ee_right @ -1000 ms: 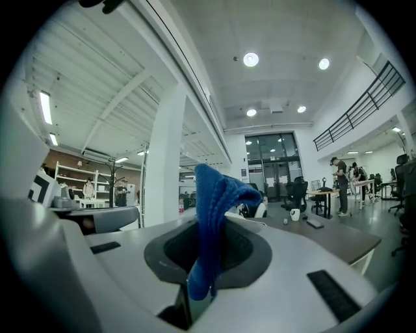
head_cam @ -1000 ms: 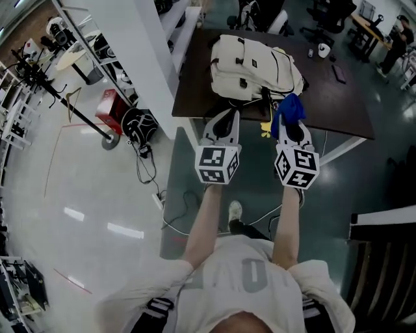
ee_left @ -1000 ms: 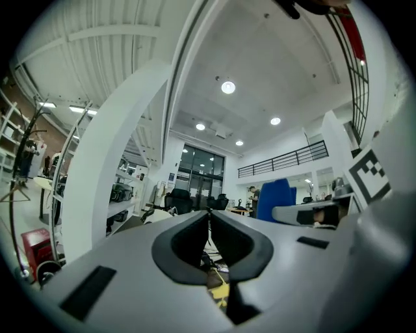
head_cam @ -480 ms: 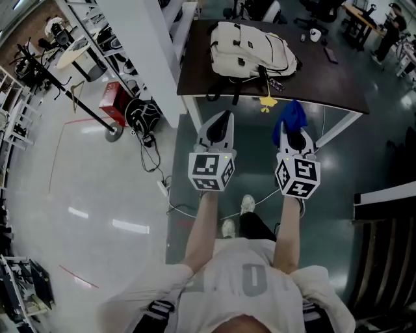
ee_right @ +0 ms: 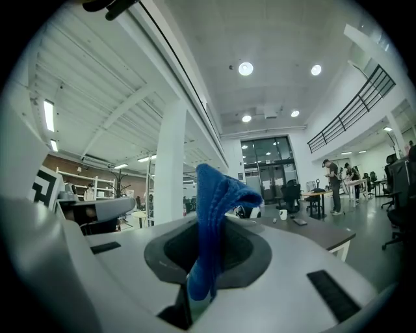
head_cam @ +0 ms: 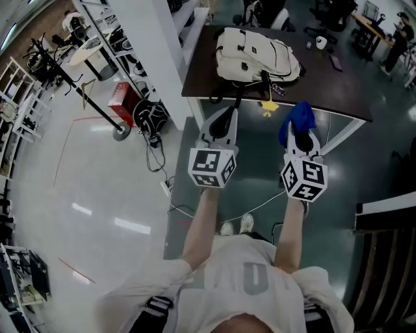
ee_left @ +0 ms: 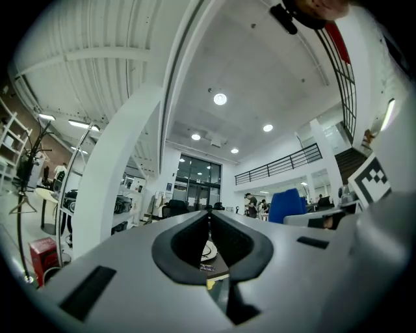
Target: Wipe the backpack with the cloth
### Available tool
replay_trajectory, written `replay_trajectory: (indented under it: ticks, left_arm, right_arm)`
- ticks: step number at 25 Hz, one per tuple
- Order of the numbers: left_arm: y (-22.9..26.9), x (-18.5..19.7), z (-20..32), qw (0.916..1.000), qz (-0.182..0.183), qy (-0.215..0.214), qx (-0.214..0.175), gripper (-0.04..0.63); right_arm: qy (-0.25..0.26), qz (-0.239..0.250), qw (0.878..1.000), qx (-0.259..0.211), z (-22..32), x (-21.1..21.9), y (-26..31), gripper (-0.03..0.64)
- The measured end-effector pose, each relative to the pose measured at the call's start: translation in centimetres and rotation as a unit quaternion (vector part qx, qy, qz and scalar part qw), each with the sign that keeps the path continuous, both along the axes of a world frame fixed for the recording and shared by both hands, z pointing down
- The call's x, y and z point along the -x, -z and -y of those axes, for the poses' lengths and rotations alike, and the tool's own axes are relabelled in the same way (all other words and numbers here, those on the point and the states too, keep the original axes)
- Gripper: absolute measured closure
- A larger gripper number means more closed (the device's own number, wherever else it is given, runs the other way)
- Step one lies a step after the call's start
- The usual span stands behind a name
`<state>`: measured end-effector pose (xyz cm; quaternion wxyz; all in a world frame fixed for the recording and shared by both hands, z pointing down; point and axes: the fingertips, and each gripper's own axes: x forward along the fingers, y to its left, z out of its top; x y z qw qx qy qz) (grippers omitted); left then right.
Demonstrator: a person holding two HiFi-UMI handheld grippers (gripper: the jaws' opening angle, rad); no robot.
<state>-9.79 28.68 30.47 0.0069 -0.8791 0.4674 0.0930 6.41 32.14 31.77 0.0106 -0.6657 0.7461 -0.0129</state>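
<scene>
Open-plan lab office, dark desk (head_cam: 325, 81), office chairs (head_cam: 330, 14), equipment racks (head_cam: 16, 107)

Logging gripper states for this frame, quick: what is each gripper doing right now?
Left gripper: shut, nothing between the jaws.
Right gripper: shut on the cloth.

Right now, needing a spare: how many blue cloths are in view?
1: the blue ribbed cloth, clamped in the right gripper, short of the dark table. More may be hidden.

Grey tongs (head_cam: 228, 112) with black-and-white marker cubes (head_cam: 212, 167), pale T-shirt (head_cam: 247, 276)
</scene>
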Motion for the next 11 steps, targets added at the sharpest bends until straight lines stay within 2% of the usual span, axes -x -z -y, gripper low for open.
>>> replay_trajectory:
  ticks: [5, 11]
  left_arm:
    - [0.1, -2.5, 0.1, 0.9998, 0.016, -0.012, 0.002, 0.581]
    - [0.6, -4.6, 0.7, 0.9998, 0.016, -0.012, -0.003, 0.581]
  right_arm:
    - [0.000, 0.001, 1.000, -0.007, 0.0, -1.6, 1.0, 0.571]
    - [0.011, 0.006, 1.000, -0.010, 0.5, -3.4, 1.4, 0.571]
